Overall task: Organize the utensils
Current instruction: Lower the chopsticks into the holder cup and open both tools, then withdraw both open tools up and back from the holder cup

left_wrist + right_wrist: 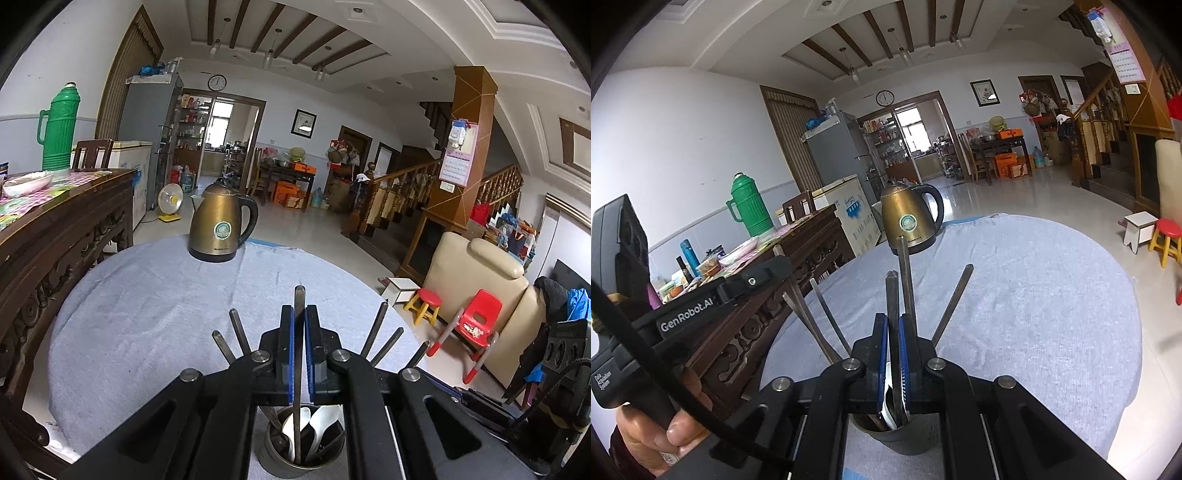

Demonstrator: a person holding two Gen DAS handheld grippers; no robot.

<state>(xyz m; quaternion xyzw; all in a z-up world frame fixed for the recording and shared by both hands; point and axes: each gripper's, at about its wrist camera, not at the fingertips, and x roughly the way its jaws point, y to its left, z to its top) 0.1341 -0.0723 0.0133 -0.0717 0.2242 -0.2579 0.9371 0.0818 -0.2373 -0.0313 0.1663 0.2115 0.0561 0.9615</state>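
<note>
A metal cup (280, 461) stands on the cloth-covered round table (147, 295), holding white spoons (321, 417) and several dark chopsticks that fan outward. My left gripper (299, 308) is shut on one upright dark chopstick (299, 295) whose lower end sits in the cup. In the right wrist view my right gripper (893, 317) is shut on a dark chopstick (892, 288) above the cup (916, 439), with a white spoon (886, 406) just below the pads. The left gripper body (757, 277) shows at the left of that view, held by a hand (665, 432).
A brass-coloured electric kettle (219, 225) stands at the far side of the round table (1034, 295). A carved wooden table (55, 229) with a green thermos (57, 129) adjoins on the left. A red stool (428, 302) and a red chair (480, 317) stand on the floor to the right.
</note>
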